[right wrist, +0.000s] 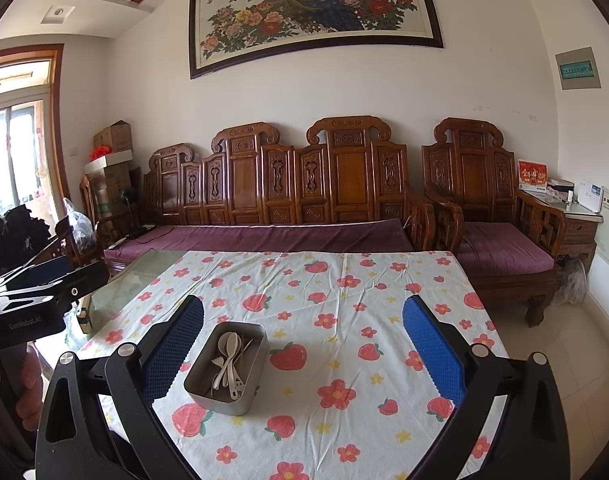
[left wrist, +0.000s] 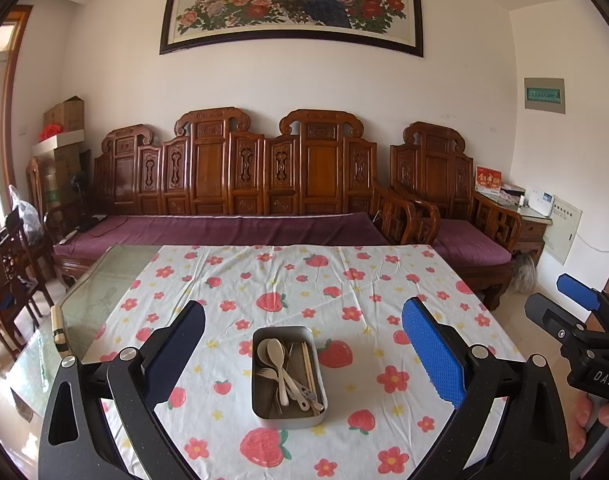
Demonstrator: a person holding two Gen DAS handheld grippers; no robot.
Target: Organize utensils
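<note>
A grey metal box (left wrist: 289,416) sits on the flowered tablecloth, seen again in the right wrist view (right wrist: 208,392). It holds cream spoons (left wrist: 276,354), a fork, chopsticks (left wrist: 307,364) and other utensils (right wrist: 228,360). My left gripper (left wrist: 304,344) is open and empty, held above and just short of the box. My right gripper (right wrist: 304,340) is open and empty, with the box near its left finger. The right gripper also shows at the right edge of the left wrist view (left wrist: 576,320).
The table (left wrist: 104,292) has a glass top, bare on its left side beyond the cloth (left wrist: 364,288). A carved wooden sofa (left wrist: 240,184) with purple cushions stands behind it, an armchair (left wrist: 456,208) at the right, and chairs and boxes at the left.
</note>
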